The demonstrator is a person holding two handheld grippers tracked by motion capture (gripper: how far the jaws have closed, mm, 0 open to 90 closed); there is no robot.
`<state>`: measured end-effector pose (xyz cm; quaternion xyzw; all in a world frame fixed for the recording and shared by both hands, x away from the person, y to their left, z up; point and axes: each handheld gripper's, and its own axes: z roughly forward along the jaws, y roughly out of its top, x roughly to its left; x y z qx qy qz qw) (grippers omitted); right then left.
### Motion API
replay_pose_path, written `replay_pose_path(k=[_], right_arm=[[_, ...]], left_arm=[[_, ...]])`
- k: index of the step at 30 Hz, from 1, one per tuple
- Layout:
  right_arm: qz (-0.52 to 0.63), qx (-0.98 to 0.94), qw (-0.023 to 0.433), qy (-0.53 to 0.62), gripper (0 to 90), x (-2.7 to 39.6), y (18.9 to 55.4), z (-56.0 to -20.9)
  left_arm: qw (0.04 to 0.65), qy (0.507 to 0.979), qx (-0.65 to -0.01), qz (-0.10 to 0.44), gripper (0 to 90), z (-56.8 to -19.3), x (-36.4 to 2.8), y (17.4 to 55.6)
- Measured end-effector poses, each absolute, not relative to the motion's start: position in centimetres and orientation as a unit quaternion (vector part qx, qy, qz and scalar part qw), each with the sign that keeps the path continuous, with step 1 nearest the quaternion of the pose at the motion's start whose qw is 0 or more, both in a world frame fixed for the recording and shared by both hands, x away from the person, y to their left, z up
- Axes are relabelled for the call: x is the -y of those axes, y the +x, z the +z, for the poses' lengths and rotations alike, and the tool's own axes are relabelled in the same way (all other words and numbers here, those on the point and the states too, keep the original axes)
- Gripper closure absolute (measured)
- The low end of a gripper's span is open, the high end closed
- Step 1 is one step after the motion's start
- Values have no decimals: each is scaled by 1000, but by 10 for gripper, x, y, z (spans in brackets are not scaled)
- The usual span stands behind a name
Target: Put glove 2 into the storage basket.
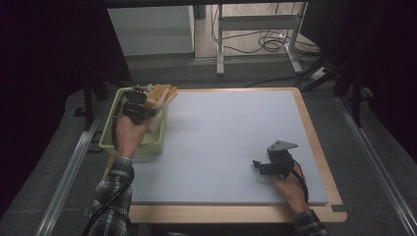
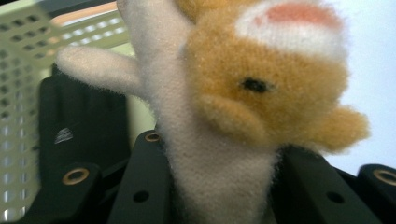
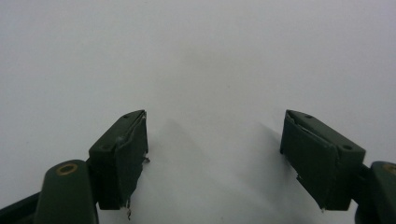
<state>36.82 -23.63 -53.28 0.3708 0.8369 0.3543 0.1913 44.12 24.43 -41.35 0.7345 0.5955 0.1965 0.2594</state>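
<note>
The left gripper (image 1: 140, 101) is closed on a plush toy (image 1: 160, 94), its jaws pinching the white body (image 2: 219, 177) from both sides. The toy is held above the far corner of the green basket (image 1: 109, 140), its long axis pointing from the jaws toward the blue mat (image 1: 226, 137). The right gripper (image 1: 260, 166) rests on the mat, well apart, jaws wide and empty

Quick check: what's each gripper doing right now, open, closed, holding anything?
Left gripper: closed on the plush toy, over the basket.
Right gripper: open, holding nothing, over the mat.
</note>
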Motion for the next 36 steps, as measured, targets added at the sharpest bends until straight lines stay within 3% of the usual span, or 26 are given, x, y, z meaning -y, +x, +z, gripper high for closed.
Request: replay_pose_path(k=[13,30,35,36], right_arm=[[354,-837,191,371,228,236,368,-533],[355,-837,192,371,228,236,368,-533],[355,-837,192,371,228,236,368,-533],[355,-837,191,371,228,236,368,-533]], left_arm=[[208,703,-655,185,681,-455,-282,462],[173,734,-639,149,638,-487,-252,494],[162,742,-635,139,532,-494,-247,499],[160,743,-634,141,452,-494,-247,500]])
